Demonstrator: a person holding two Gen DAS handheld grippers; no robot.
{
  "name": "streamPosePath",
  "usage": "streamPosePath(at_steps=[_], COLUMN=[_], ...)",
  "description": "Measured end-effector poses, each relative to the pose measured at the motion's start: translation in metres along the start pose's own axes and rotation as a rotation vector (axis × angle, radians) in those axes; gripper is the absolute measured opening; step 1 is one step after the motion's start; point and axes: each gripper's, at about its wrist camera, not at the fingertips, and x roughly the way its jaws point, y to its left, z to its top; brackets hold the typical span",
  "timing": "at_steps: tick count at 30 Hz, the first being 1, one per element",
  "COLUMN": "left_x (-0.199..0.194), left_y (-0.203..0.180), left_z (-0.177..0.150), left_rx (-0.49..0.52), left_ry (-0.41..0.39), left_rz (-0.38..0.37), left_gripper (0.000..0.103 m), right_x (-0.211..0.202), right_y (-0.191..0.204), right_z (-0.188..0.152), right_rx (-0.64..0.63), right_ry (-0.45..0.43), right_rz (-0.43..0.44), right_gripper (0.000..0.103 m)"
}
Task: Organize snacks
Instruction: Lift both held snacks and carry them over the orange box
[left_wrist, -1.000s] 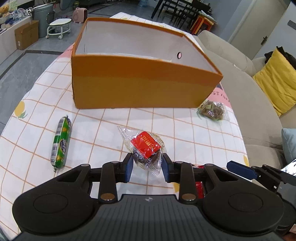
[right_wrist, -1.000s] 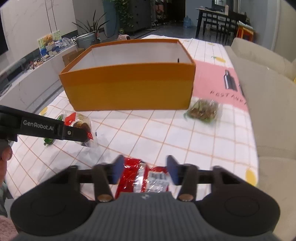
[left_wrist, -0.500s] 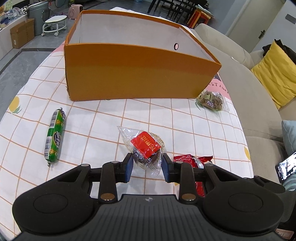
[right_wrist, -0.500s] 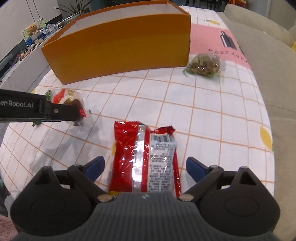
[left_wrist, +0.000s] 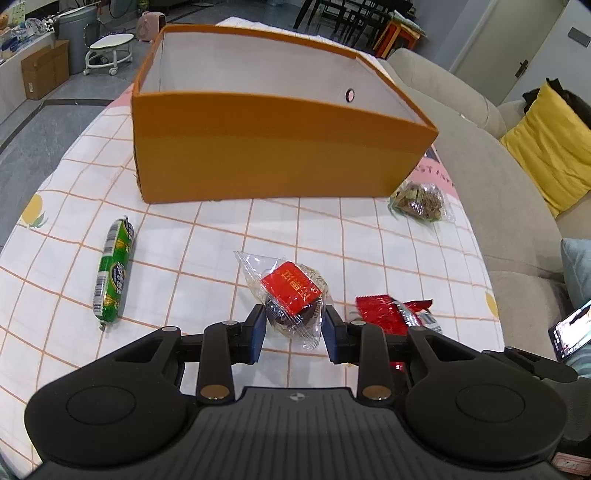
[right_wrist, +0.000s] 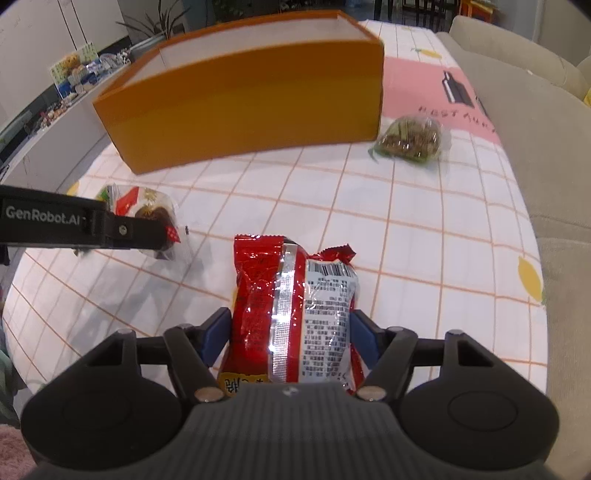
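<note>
Already clamped, both: left gripper (left_wrist: 291, 326) with fingers (left_wrist: 256, 332) pressed against the dark cake inside the clear cake packet (left_wrist: 290, 293); right gripper (right_wrist: 291, 334) with fingers (right_wrist: 216, 334) squeezing the sides of the red snack bag (right_wrist: 295, 306), seam side up

Both packets low over the checked bench (left_wrist: 388, 254), near its front edge; whether lifted clear or touching the cloth, hard to tell. Orange box (left_wrist: 273, 147) well ahead, open-topped, no snack visible inside from either view. Green sausage stick (left_wrist: 114, 269) flat on the cloth to the left; nut packet (left_wrist: 419, 199) just beside the box's right corner

Risks from here, as judgement only:
- Crinkly film sliding out of the left grip, held only at the packet's near end, with the loose sealed corner hanging forward
- Red bag bulging and slipping under a side squeeze, air-filled and glossy; too hard a pinch likely to crush the contents
- Front wall of the box tall: too low a carry likely to catch a packet on the rim or shove the box back
- Two grippers side by side heading for one opening: possible knock between them
</note>
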Motion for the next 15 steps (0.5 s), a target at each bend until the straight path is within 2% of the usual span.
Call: streamPosePath(at_steps=[7,15], left_x=[-0.022,-0.047], left_y=[-0.003,-0.012], left_z=[0.018,0.062], left_rx=[0.001,0.049], left_ry=[-0.068,-0.153], left_rz=[-0.026,-0.029], left_gripper=[0.036,0.036], right_x=[-0.038,-0.074], right_y=[-0.008,-0.014], right_z=[0.017,0.064], right_rx=[0.046,0.045], right_ry=[-0.12,-0.251], right_rz=[0.009,0.017], right_gripper=[0.067,0.067])
